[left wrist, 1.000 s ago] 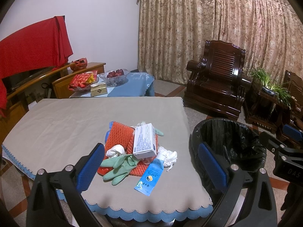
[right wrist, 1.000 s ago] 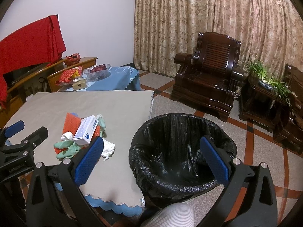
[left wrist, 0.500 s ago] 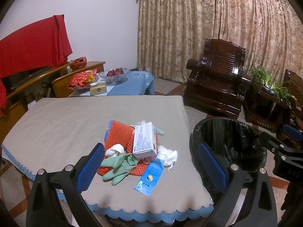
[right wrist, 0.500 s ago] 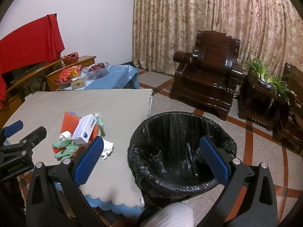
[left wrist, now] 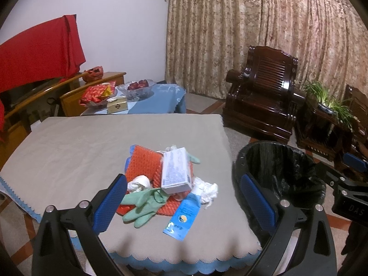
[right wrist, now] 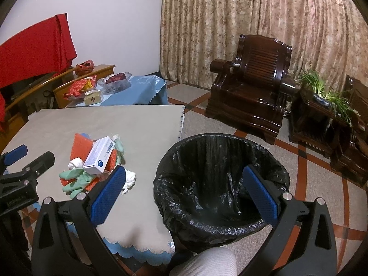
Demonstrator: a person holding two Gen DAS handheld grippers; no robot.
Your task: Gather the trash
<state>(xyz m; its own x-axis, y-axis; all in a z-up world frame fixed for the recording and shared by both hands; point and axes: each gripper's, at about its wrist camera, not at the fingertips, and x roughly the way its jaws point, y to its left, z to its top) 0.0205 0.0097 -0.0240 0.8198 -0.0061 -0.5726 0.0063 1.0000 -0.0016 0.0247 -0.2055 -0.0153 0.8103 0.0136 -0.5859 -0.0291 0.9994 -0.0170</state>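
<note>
Left gripper (left wrist: 184, 200) hangs spread and empty over the heap of trash, its white cardboard box (left wrist: 176, 170) lying lengthwise ahead, nearer this hand; right gripper (right wrist: 184, 193), also spread, faces the black-lined bin (right wrist: 220, 181) beside the grey-clothed table (left wrist: 69, 151).

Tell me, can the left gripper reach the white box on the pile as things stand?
Probably yes. The left gripper is open and empty, and the white box lies on top of the pile, with nothing over it and only the green glove lower in front.
</note>
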